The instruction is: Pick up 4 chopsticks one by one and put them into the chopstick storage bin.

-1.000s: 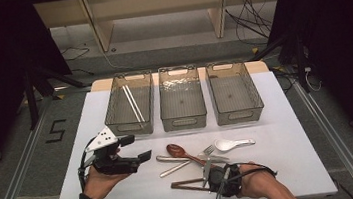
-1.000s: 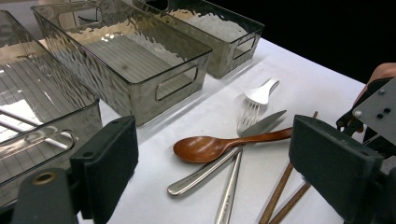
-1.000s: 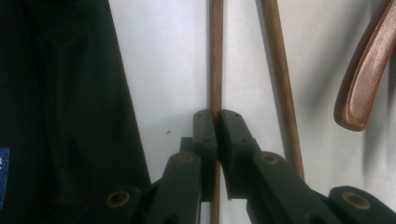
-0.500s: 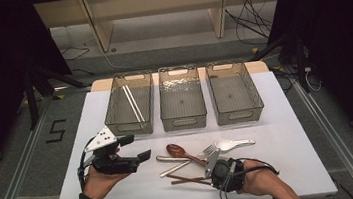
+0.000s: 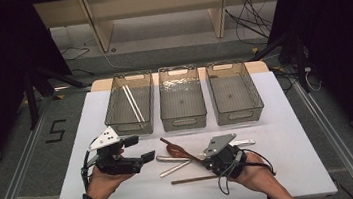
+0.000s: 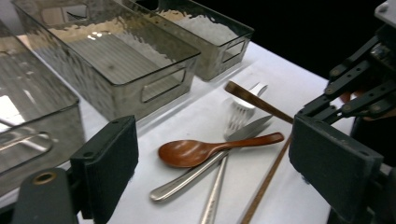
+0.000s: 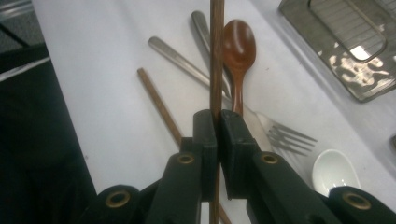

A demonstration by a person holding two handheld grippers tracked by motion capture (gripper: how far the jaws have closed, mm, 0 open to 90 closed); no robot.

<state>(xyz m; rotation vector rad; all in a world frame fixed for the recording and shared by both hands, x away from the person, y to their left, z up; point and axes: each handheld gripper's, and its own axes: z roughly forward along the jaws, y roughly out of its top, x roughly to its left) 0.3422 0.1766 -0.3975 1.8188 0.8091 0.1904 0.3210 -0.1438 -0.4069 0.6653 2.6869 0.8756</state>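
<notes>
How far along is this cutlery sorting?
Barely begun. The left bin already holds two pale sticks; the other two bins look empty. The right tongs are clamped on one brown chopstick, lifted. Its twin, the wooden spoon, fork and other pieces wait on the table.

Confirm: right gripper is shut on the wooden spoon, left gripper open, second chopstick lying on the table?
Not quite. The right gripper is shut on a brown chopstick, not the wooden spoon, which lies on the table with the metal cutlery; the right gripper view shows this. The rest holds: the left gripper is open, and the second chopstick lies on the table.
</notes>
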